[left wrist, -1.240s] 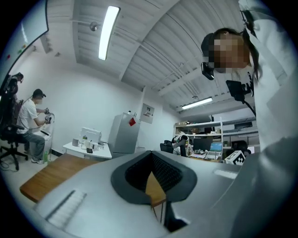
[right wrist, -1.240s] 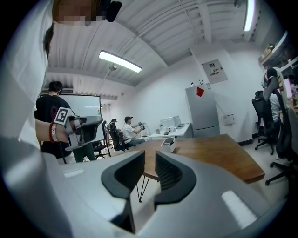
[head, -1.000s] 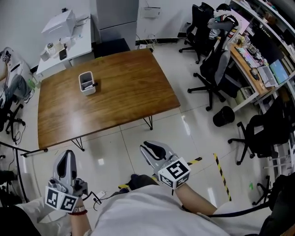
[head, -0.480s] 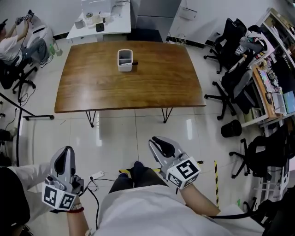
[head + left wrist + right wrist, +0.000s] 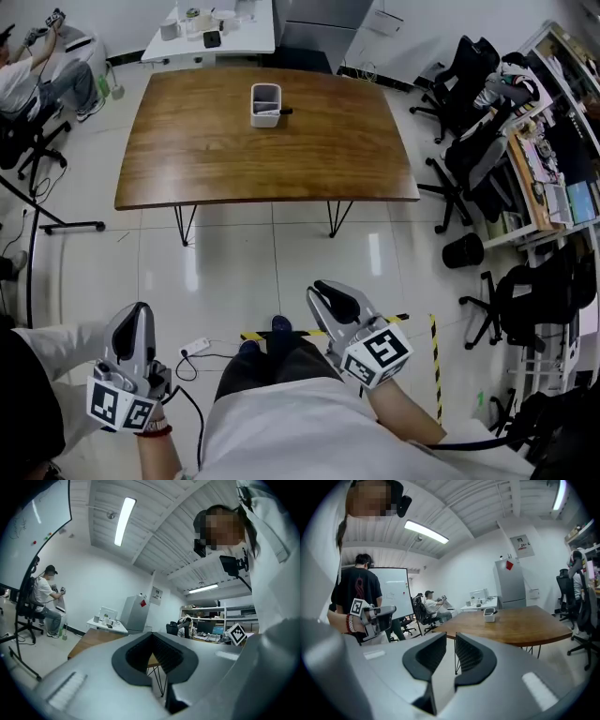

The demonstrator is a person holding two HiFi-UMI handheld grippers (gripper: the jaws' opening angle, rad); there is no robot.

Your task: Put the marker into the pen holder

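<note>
A white pen holder point(image 5: 265, 103) stands on the far part of the brown wooden table point(image 5: 216, 159). A black marker point(image 5: 284, 111) lies right beside it on the table top. In the right gripper view the pen holder point(image 5: 489, 616) is small and far off. Both grippers hang low by my body, well short of the table. My left gripper point(image 5: 136, 316) has its tips together point(image 5: 152, 637) and holds nothing. My right gripper point(image 5: 324, 293) shows a narrow gap between its pads point(image 5: 451, 641); its jaws have just been closing a little, with nothing between them.
Tiled floor lies between me and the table, with a power strip point(image 5: 195, 348) and yellow-black tape point(image 5: 412, 323) on it. Office chairs point(image 5: 450, 159) and a black bin point(image 5: 461, 250) stand to the right. A white desk point(image 5: 211, 23) and a seated person point(image 5: 28, 75) are at the back.
The table has swung from a skewed place at upper left to straight ahead, squarer in view. Both grippers travelled with me and stay low by my body.
</note>
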